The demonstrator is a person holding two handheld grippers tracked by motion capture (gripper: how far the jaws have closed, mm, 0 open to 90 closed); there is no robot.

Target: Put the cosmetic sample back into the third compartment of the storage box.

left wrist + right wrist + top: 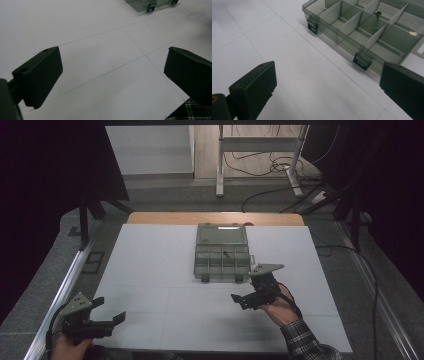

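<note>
Toward the far middle of the white table (150,270) lies the compartment box (222,261), lid swung back, latches facing near. The right gripper (244,300) hovers just near its right front corner, jaws spread, holding nothing. The left gripper (109,315) sits at the near left edge, well apart, jaws likewise released

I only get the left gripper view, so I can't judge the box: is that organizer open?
Observer: Yes, the compartment organizer box lies open, its lid folded back.
Operator: Anything inside?
Observer: A small dark item sits in one middle compartment.
Operator: Where is the other gripper?
Observer: The right hand-held gripper is just in front of the box, jaws apart and holding nothing.
</note>
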